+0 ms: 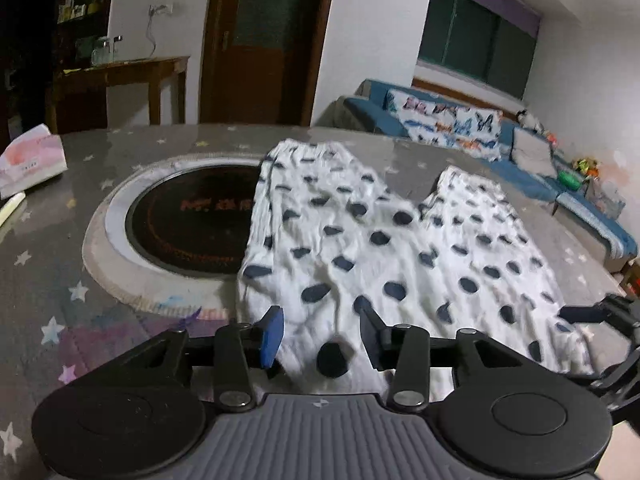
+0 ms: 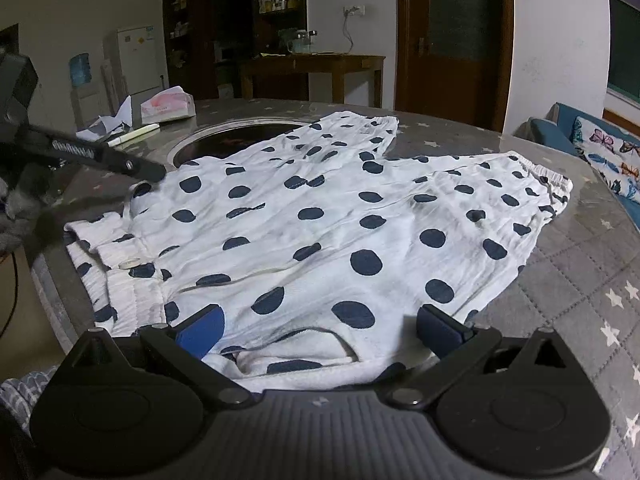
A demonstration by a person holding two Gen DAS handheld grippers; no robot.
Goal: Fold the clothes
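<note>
Grey starred tablecloth (image 2: 580,280) bears spotted shorts (image 2: 320,220); both tongs (image 1: 320,336) (image 2: 320,332) spread.

The shorts (image 1: 360,248) (image 2: 320,224) are white crinkled cloth with dark navy dots. They lie spread flat, filling the middle of the right wrist frame and the centre and right of the left wrist frame. Both legs run toward the top of each frame, split by a V-shaped gap, their gathered hems farthest away. The waistband, with a button, lies at lower left in the right wrist frame.
</note>
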